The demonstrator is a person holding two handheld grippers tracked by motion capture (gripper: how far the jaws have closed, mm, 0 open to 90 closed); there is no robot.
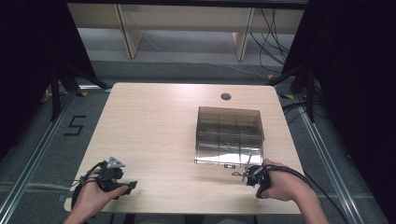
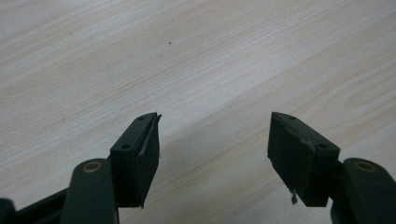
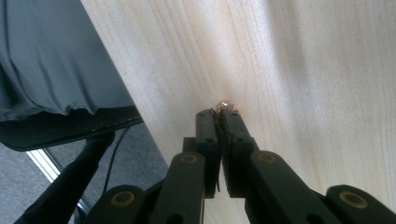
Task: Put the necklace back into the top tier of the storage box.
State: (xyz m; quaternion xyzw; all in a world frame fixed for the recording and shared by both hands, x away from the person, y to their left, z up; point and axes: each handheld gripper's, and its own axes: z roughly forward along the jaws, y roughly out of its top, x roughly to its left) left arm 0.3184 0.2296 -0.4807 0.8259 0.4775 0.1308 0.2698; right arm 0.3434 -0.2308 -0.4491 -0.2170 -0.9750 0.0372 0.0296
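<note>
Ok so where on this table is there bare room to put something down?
The whole left half of the table, from the far edge down to the left gripper, is bare wood. So is the strip beyond the clear box, around the small round hole. It is crowded near the right gripper, close against the box's front.

A smoky, see-through plastic organiser box [image 1: 229, 135] sits on the light wooden tabletop [image 1: 154, 126], on its right half, nearer the person's edge than the far edge. It is rectangular and stands flat with its long sides running across the tabletop. Thin inner walls divide it into compartments; about 3 show across its width, in more than 1 row, though the exact count is hard to read. Its near, lower part catches a bright glare. In the right gripper view, a tiny shiny bead-like object [image 3: 226, 105], pinkish-copper in colour, sits at the very tips of the right gripper [image 3: 218, 114], whose jaws are pressed together on it, just above the tabletop.
</note>
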